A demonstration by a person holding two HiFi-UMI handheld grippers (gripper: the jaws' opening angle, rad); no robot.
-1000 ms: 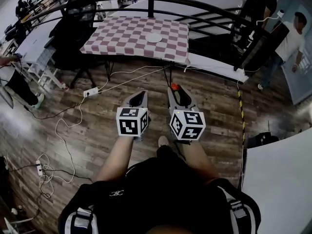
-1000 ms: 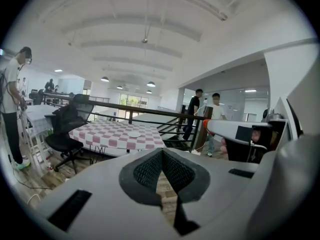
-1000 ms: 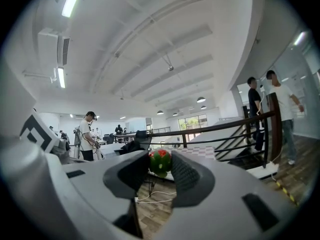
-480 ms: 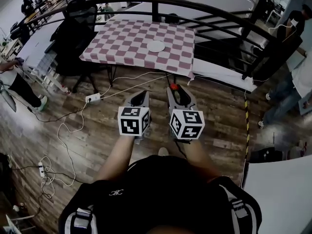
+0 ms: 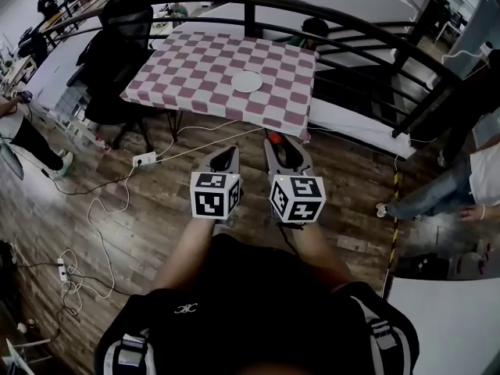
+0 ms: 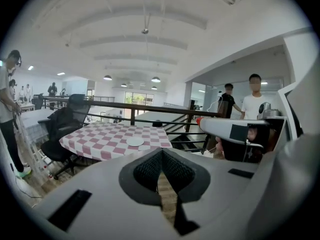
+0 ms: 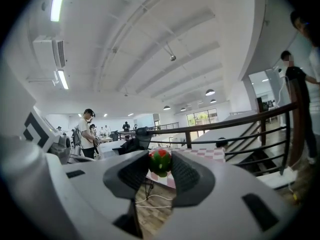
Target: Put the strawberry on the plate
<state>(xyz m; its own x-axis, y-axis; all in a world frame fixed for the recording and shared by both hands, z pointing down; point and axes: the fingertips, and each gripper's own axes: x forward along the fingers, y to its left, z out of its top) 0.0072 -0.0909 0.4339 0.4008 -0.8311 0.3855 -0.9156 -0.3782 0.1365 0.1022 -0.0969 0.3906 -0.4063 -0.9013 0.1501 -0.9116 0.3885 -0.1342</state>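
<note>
A small red strawberry with a green cap [image 7: 160, 162] sits pinched between the dark pads of my right gripper [image 7: 160, 165], which is shut on it; in the head view the strawberry [image 5: 273, 139] shows as a red spot at the tip of the right gripper [image 5: 275, 142]. My left gripper [image 5: 227, 153] is held beside it, its jaws shut with nothing between them [image 6: 161, 153]. A round white plate [image 5: 247, 81] lies on the red-and-white checked table [image 5: 187, 61] ahead of both grippers, well beyond them; the plate [image 6: 135, 141] also shows in the left gripper view.
A black curved railing [image 5: 367, 22] runs behind the table. A black office chair [image 5: 117, 61] stands left of the table. White cables and a power strip [image 5: 144, 160] trail over the wooden floor. People stand at the left and right edges. A white surface [image 5: 445, 319] is at the lower right.
The checked table and plate have come slightly nearer and lower in the head view. Both grippers keep their pose, with the strawberry still held. The person at the right has shifted.
</note>
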